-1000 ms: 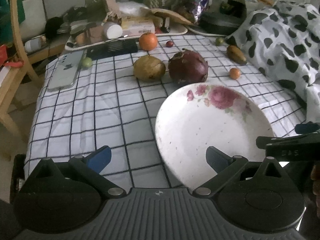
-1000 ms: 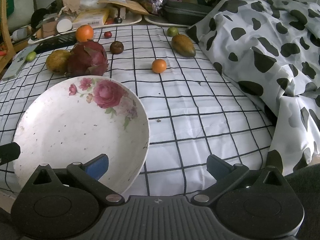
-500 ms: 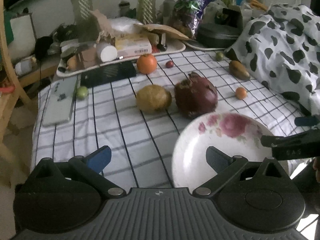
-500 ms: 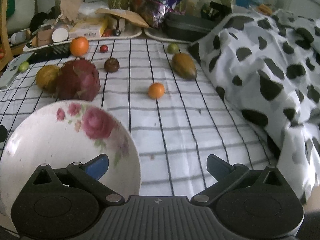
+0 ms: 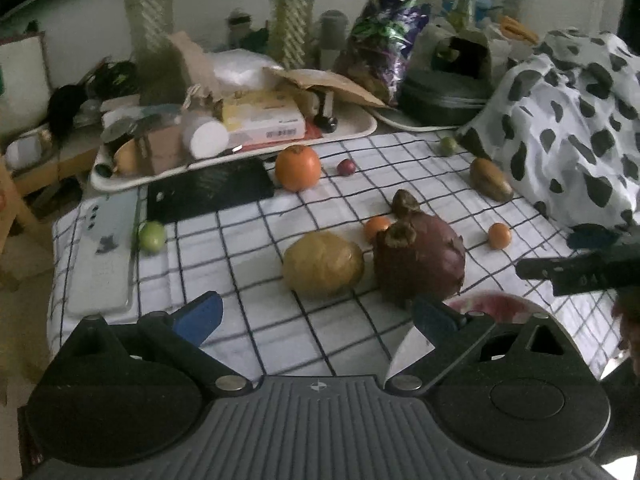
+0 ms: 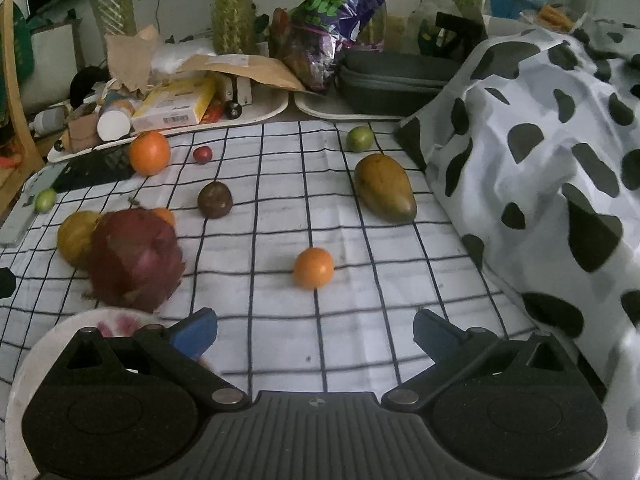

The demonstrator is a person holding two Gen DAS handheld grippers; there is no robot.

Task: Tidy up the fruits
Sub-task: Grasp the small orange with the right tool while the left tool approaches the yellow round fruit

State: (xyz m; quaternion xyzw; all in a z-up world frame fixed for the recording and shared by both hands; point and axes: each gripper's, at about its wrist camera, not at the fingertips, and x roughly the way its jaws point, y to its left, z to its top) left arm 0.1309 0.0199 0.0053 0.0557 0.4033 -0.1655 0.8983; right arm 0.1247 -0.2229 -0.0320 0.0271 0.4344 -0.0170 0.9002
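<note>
A cluttered room: a table (image 6: 280,344) under a white cloth with a black grid, trays of boxes and plant stems along its far edge, a cow-print cloth (image 6: 540,160) on one side. The dragon fruit (image 6: 134,258) serves as landmark. A yellow fruit (image 5: 322,263) lies just beside it, and a small orange (image 5: 376,227) lies behind it. A dark round fruit (image 6: 215,199) sits beyond it. A second small orange (image 6: 313,268) lies well apart, toward the cow-print cloth, with a mango (image 6: 385,188) farther on. A large orange (image 6: 149,153) sits far behind it, near a tray. A flowered plate (image 6: 24,364) lies in front of it, largely hidden by the claws. Left claw (image 5: 316,316): released, holding nothing. Right claw (image 6: 316,334): released, holding nothing.
</note>
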